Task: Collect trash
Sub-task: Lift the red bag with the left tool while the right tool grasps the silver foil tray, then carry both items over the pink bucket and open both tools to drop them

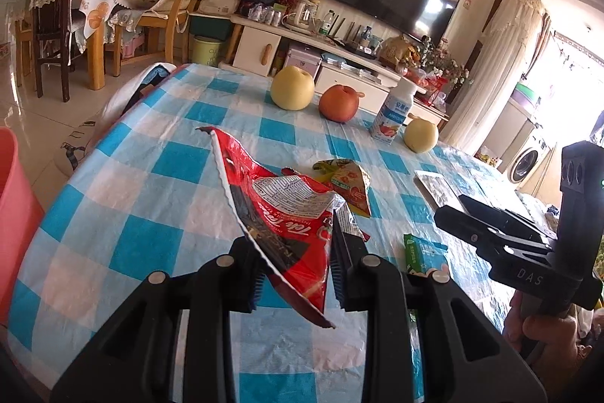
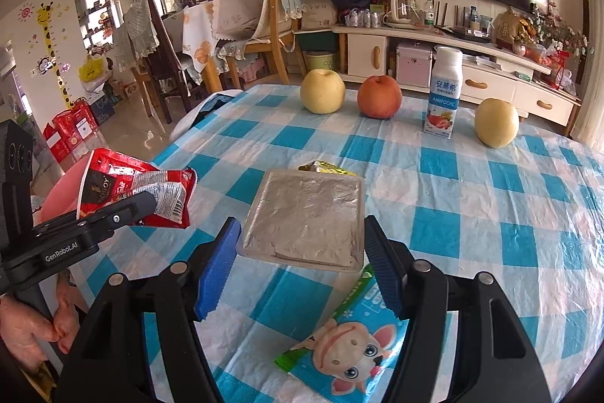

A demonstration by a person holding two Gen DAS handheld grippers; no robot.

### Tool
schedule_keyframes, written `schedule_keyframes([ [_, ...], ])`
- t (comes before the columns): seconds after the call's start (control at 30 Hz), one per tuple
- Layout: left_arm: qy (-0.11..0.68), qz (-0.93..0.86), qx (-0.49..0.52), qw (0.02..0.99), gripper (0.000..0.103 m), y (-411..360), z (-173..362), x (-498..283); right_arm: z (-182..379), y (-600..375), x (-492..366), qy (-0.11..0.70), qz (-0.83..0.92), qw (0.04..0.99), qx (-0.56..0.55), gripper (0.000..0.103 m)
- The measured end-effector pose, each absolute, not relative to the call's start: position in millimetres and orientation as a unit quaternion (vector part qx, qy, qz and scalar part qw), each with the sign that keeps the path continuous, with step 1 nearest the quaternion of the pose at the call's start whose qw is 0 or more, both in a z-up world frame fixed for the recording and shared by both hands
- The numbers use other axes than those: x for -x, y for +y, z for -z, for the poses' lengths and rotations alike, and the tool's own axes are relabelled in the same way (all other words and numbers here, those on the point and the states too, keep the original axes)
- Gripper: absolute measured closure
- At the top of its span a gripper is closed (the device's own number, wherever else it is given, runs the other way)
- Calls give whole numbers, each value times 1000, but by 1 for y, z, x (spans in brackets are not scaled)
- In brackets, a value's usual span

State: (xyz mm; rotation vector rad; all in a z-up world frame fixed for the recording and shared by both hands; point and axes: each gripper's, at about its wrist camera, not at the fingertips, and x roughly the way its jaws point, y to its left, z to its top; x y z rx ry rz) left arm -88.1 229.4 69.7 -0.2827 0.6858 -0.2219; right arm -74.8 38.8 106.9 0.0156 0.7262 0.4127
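Left wrist view: the left gripper (image 1: 298, 274) pinches a crumpled red wrapper (image 1: 281, 214), serrated white edge up, lifted above the checked table (image 1: 151, 214).

Right wrist view: the right gripper (image 2: 302, 267) stands spread around a silver foil tray (image 2: 305, 218) on the table; a cartoon packet (image 2: 351, 350) lies beneath.

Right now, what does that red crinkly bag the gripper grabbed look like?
The red snack wrapper is a crumpled, shiny plastic-looking bag with white print, a dark panel, a barcode and a zigzag edge. It looks flat and empty. The left gripper pinches it between its fingers and holds it up, tilted, above the blue checked tablecloth. Nothing else touches it.
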Motion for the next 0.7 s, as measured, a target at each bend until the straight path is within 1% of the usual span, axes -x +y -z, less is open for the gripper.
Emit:
schedule_keyframes([
  [0.3, 302, 60, 171, 936, 73, 268, -85, 98, -120, 88, 80, 349, -238, 906, 11, 36],
  [0.7, 252, -40, 255, 933, 73, 352, -100, 120, -151, 204, 88, 324, -323, 886, 75, 36],
])
